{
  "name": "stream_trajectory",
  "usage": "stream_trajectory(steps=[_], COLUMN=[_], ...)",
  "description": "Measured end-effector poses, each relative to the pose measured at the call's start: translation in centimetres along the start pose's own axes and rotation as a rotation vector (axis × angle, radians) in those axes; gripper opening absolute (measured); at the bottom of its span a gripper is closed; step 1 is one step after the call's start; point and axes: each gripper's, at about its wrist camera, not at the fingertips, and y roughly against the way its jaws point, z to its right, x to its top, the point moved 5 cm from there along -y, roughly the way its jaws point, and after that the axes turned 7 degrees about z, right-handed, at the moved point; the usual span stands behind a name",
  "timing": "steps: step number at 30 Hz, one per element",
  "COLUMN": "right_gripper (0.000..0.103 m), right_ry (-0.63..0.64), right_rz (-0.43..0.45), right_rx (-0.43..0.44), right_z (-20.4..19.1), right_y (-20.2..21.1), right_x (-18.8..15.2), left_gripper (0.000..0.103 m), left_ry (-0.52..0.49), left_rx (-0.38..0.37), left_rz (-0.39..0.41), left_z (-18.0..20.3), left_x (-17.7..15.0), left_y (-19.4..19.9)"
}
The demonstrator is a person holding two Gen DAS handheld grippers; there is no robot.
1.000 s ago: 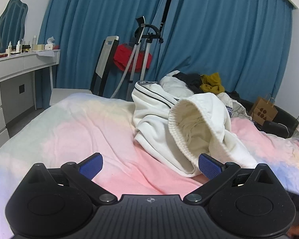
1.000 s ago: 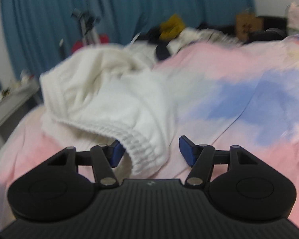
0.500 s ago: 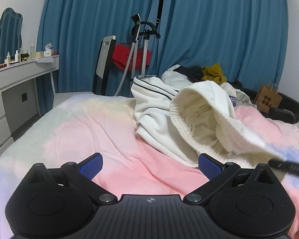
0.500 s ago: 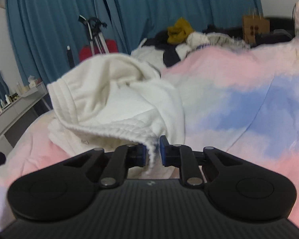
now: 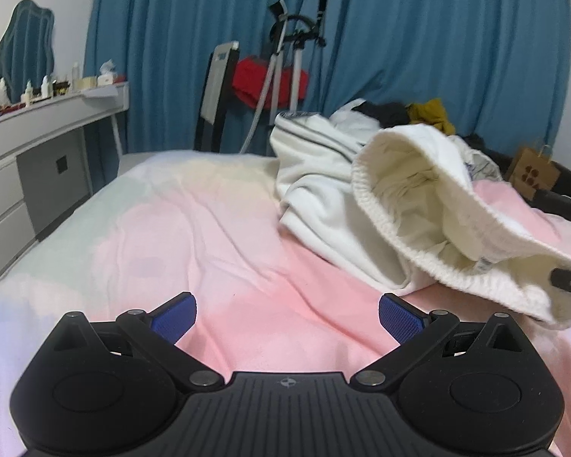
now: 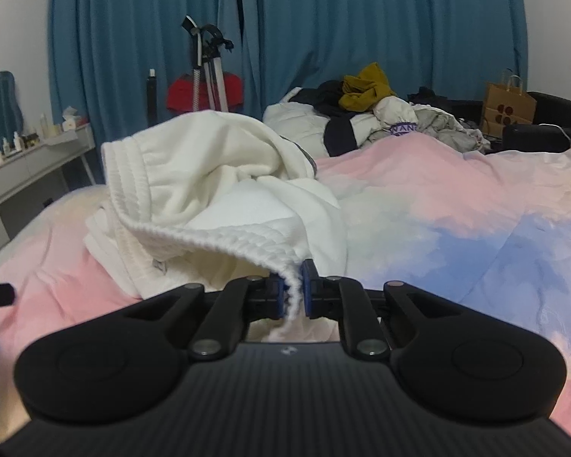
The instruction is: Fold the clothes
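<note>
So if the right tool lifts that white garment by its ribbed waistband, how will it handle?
The white garment will probably go floppy: it lies in soft heaped folds. The right tool pinches only one spot on the ribbed waistband, so the rest should hang and swing. The thick-looking fabric suggests some weight, and the elastic may stretch.

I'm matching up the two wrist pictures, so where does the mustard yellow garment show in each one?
Left wrist view: mustard yellow garment right of centre, upper half, behind the white clothes.
Right wrist view: mustard yellow garment right of centre, upper part, topping the far clothes pile.
Shared landmark: the brown paper bag, to its right in both.
</note>
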Motion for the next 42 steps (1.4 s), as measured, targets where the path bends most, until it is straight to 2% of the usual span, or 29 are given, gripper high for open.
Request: stream_trajectory(steps=[4, 7, 12, 15, 22, 28, 31, 34, 36, 37, 38, 39, 42], right_gripper=[0.012, 0.012, 0.012, 0.012, 0.012, 0.012, 0.012, 0.012, 0.014, 0.016, 0.018, 0.024, 0.032], right_ry=[-0.078, -0.127, -0.217, -0.254, -0.278, -0.258, -0.260, -0.253, -0.247, -0.241, -0.237, -0.235, -0.187], right_rz=[0.013, 0.015, -0.002, -0.017, -0.032, -0.036, -0.034, -0.048, -0.061, -0.066, -0.069, -0.069, -0.061], right_rx=[0.046, 0.052, 0.053, 0.052, 0.040, 0.037, 0.030, 0.013, -0.001, -0.010, -0.017, -0.022, -0.052], right_z=[0.5, 1.1, 2.1, 2.3, 2.2, 1.6, 1.8, 1.9, 2.0, 2.0, 2.0, 2.0, 1.8], right_y=[0.2, 0.4, 0.9, 1.2, 1.4, 0.8, 0.5, 0.1, -0.3, -0.5, -0.7, -0.8, -1.0], right_x=[0.0, -0.3, -1.0, -1.5, -2.1, -2.4, -2.5, -3.3, -4.0, -4.2, -4.5, -4.6, -5.0], left_gripper=[0.103, 0.103, 0.102, 0.100, 0.092, 0.080, 0.067, 0.047, 0.033, 0.018, 0.011, 0.011, 0.009], left_ry=[0.058, 0.057, 0.099, 0.169, 0.399, 0.491, 0.511, 0.542, 0.564, 0.571, 0.567, 0.552, 0.521], left_rx=[0.011, 0.022, -0.033, -0.098, -0.345, -0.451, -0.450, -0.438, -0.429, -0.423, -0.412, -0.396, -0.386], left_rz=[-0.003, 0.030, 0.082, 0.085, 0.034, -0.033, -0.047, -0.074, -0.094, -0.104, -0.111, -0.106, -0.052], left_z=[0.1, 0.6, 1.7, 2.5, 5.7, 8.3, 8.8, 8.6, 8.3, 8.2, 8.1, 8.0, 7.7], left_x=[0.4, 1.0, 3.6, 5.4, 8.4, 8.0, 7.9, 7.8, 7.8, 7.8, 7.8, 8.0, 8.7], left_y=[-0.6, -0.3, -0.2, -1.3, -6.6, -10.1, -12.0, -14.1, -15.5, -16.1, -16.4, -16.4, -14.9])
